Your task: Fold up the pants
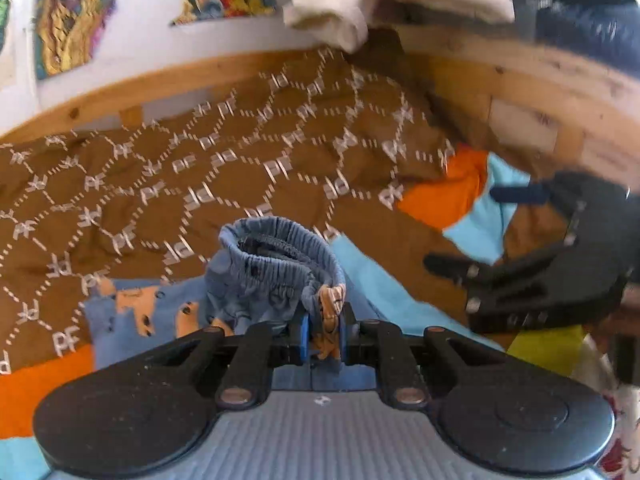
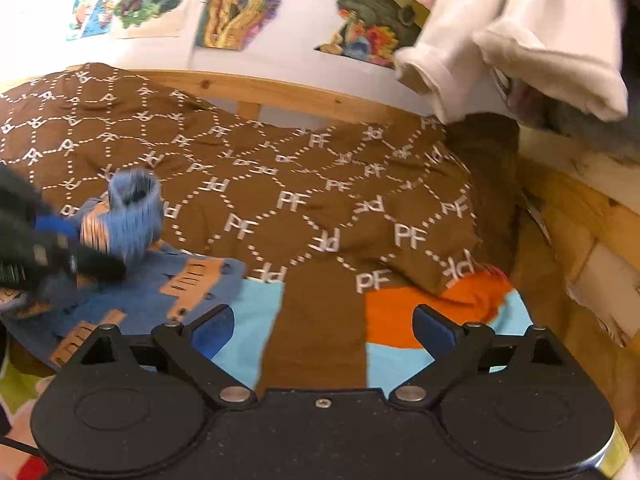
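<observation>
The small blue pants [image 1: 276,276] with orange prints lie on a bed; their elastic waistband is lifted into a loop. My left gripper [image 1: 322,338] is shut on the waistband edge of the pants. In the right wrist view the pants [image 2: 132,216] are at the left, held by the left gripper [image 2: 60,248]. My right gripper [image 2: 320,332] is open and empty, over brown, orange and light blue fabric, to the right of the pants. It also shows in the left wrist view [image 1: 492,232] at the right.
A brown blanket [image 2: 304,200] with white "PF" marks covers the bed. A wooden bed frame [image 2: 580,216] runs along the back and right. White cloth [image 2: 520,32] hangs at the upper right. An orange and light blue sheet [image 2: 432,308] lies underneath.
</observation>
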`<act>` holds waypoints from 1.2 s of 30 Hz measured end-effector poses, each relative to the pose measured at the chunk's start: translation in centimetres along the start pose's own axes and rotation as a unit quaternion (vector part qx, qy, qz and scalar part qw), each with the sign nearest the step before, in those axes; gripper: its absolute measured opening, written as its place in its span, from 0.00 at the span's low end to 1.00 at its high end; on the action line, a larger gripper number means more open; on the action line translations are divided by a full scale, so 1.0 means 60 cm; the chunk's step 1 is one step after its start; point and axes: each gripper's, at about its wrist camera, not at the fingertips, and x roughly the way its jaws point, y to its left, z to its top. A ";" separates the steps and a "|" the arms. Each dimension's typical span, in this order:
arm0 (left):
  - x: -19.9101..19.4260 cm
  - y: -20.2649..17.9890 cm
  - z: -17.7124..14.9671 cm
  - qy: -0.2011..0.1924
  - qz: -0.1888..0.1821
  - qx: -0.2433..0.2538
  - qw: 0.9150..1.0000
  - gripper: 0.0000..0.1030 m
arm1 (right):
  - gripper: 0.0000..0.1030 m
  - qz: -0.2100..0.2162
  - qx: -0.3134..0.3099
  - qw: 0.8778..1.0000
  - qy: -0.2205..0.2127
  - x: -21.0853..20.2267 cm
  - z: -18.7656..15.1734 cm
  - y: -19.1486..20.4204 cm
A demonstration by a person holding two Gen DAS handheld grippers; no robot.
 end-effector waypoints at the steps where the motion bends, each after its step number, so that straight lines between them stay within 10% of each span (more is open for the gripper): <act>1: 0.008 -0.007 -0.005 0.005 0.001 0.004 1.000 0.15 | 0.93 -0.001 0.001 1.000 0.003 0.003 -0.002 -0.005; 8: 0.031 -0.028 -0.025 0.017 0.016 0.043 0.999 0.20 | 0.93 0.001 0.008 1.000 0.009 0.007 -0.010 -0.016; 13: 0.011 -0.036 -0.037 0.007 0.002 0.062 0.998 0.44 | 0.95 0.031 0.019 0.999 0.007 0.011 -0.002 -0.014; 23: -0.001 -0.063 -0.076 -0.003 0.064 0.122 0.990 0.29 | 0.93 0.227 0.108 0.967 0.038 0.078 0.044 -0.003; 29: 0.003 -0.074 -0.085 -0.015 0.084 0.153 0.985 0.09 | 0.74 0.270 0.158 0.948 0.055 0.123 0.066 0.015; 36: -0.021 -0.072 -0.083 -0.047 0.074 0.154 0.984 0.03 | 0.10 0.273 0.216 0.933 0.090 0.143 0.047 0.005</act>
